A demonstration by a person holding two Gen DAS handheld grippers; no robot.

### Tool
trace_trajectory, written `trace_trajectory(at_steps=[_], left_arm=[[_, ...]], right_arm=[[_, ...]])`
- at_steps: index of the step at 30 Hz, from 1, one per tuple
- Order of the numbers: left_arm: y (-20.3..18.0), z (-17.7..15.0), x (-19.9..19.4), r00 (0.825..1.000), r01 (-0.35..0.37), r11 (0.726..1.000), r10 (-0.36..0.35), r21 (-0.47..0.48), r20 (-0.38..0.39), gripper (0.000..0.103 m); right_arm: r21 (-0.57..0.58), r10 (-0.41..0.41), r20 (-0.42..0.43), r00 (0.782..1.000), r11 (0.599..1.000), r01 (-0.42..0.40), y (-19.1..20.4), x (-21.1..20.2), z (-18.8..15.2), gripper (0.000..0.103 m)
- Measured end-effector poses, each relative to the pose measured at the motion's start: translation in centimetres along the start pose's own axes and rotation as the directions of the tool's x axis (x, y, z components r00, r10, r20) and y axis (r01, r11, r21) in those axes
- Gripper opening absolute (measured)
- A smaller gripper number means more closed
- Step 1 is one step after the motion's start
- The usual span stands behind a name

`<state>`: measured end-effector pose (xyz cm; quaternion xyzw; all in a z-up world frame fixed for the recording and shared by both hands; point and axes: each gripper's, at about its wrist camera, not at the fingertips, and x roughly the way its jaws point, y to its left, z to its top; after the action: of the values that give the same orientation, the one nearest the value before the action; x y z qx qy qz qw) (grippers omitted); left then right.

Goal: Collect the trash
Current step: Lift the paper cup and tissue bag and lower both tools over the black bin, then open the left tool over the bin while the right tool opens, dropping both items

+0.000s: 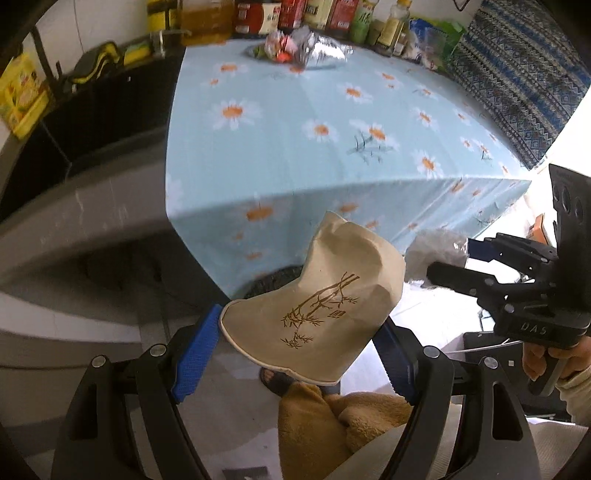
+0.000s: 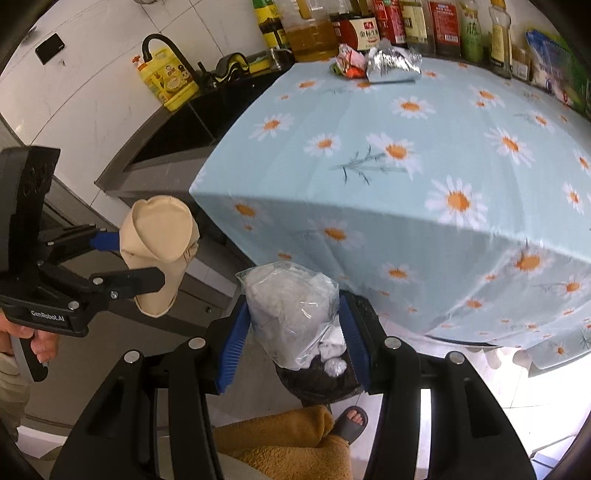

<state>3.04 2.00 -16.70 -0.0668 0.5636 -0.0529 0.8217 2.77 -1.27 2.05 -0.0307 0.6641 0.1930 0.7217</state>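
Observation:
My left gripper point(image 1: 295, 343) is shut on a crumpled beige paper bag with a brown bamboo print point(image 1: 325, 306), held in front of the table's near edge; the bag also shows in the right wrist view point(image 2: 159, 243). My right gripper point(image 2: 295, 332) is shut on a clear plastic bag of white tissue point(image 2: 291, 310), held above a dark mesh trash bin point(image 2: 321, 380) on the floor. In the left wrist view the right gripper point(image 1: 454, 258) is at the right with the plastic bag point(image 1: 432, 254). More trash, a silver foil wrapper point(image 2: 391, 62) and red-green wrappers point(image 2: 347, 62), lies at the table's far edge.
A table with a light-blue daisy tablecloth point(image 2: 424, 184) fills the middle. Bottles and jars point(image 2: 406, 26) line its far edge. A black sink with a faucet point(image 2: 166, 48) and a yellow soap bottle point(image 2: 166, 81) is at the left. My leg and sandal point(image 2: 351, 421) are below.

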Motion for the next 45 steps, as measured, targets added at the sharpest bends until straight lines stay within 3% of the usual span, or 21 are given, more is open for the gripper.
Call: trace_trajectory(at_steps=[15,31,35,45], left_arm=[[0.4,-3.1,4.8,0.994,0.021,0.995,-0.031,-0.096,-0.1,0.077],[2.4,-2.2,10.3,0.979,0.076,0.986,-0.103,-0.149,-0.179,0.079],[2.7,-2.0,11.6,0.972,0.08,0.986,-0.11,-0.147,-0.209,0.085],[4.2,-1.4,12.5,0.97,0.072,0.981,-0.11,-0.18,-0.216,0.088]], right_arm=[[0.045,0.018,-0.092,0.996,0.999,-0.014,-2.3,2.8,-2.7,0.05],[0.099,0.027,-0.156,0.987,0.995,-0.012,-3.5,6.9,-1.9,0.051],[0.136,0.024,-0.173,0.985,0.991,-0.001,-4.1,7.7,-1.6,0.065],[0.172,0.005,-0.187,0.982,0.985,0.027,-4.7,8.2,-1.0,0.065]])
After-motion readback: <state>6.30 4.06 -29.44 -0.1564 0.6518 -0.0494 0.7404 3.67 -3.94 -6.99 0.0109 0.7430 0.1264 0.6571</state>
